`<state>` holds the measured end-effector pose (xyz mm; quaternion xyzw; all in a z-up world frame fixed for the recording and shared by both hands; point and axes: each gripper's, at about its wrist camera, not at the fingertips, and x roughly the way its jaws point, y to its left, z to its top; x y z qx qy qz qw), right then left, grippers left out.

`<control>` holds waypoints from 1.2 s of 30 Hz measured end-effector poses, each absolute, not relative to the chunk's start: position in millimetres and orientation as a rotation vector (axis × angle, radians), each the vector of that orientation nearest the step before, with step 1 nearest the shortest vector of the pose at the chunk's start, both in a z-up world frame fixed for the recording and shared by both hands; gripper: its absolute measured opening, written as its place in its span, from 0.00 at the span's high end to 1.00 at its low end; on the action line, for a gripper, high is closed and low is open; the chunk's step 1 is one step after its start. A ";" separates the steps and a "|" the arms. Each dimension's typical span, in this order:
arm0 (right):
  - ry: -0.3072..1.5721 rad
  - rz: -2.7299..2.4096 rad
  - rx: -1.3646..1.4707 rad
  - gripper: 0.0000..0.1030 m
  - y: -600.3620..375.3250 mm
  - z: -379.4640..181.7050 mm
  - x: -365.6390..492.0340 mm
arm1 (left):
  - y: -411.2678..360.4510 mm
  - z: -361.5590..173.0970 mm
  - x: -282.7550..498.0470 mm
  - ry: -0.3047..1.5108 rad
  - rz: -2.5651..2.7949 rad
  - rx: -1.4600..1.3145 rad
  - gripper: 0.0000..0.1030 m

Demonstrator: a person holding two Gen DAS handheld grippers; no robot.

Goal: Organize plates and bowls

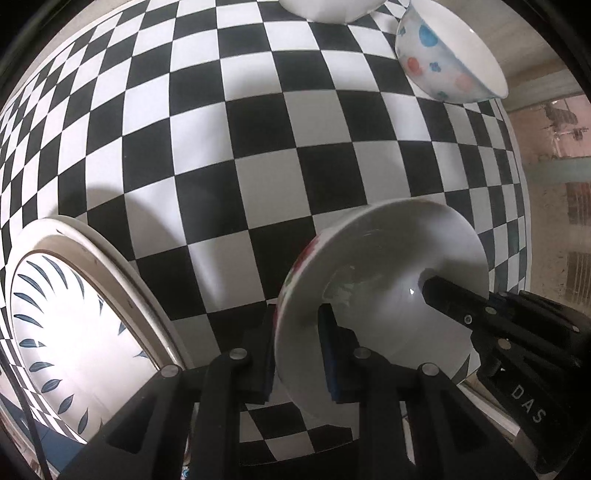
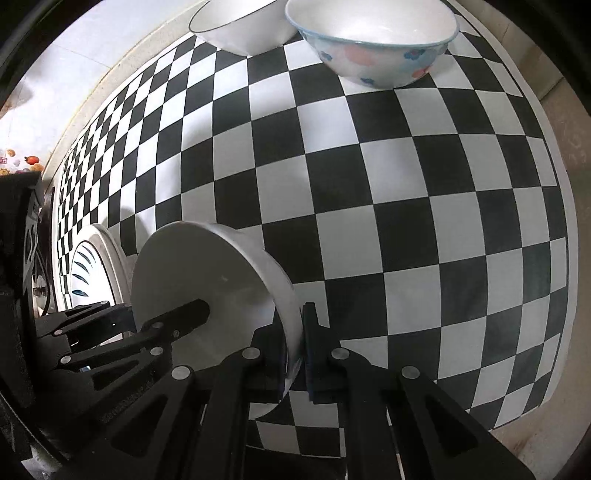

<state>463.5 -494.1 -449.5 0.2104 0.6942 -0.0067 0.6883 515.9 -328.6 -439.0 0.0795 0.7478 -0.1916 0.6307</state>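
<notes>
both tongs, left tongs and right tongs, are clamped on opposite edges of the same small white plate, one pad above and one below the rim on each side, so you carry it two-handed and level-ish above the table. that split grip looks chosen to keep a shallow, slippery dish from tipping, since a single rim pinch would let it swing. from the right wrist view the plate hangs just beside the large plate with blue leaf marks, which lies flat on the checkered cloth at the near left; in the left wrist view that leaf plate sits down-left of the held one. my guess is you're heading to stack small on large, and the stack isn't made yet. two bowls wait at the far edge: a plain white bowl and a bowl with blue and pink spots, close together, can't tell if touching. nothing lies between the held plate and the leaf plate. watch that the left tongs' own body sits over that side, so lowering may need it to let go first.
</notes>
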 end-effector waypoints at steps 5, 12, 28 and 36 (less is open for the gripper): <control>1.572 -0.014 0.476 0.91 -490.8 -459.3 465.8 | -331.9 -443.1 507.0 1.716 -0.439 0.201 0.82; 1.601 0.009 0.523 0.91 -498.0 -465.4 465.3 | -325.5 -433.2 509.4 1.744 -0.426 0.188 0.81; 1.311 -0.015 0.543 0.36 -589.1 -346.9 546.8 | -329.5 -339.6 629.7 1.507 -0.435 0.016 0.59; 1.372 0.007 0.494 0.36 -597.5 -385.5 694.2 | -347.3 -393.6 735.6 1.597 -0.383 -0.108 0.60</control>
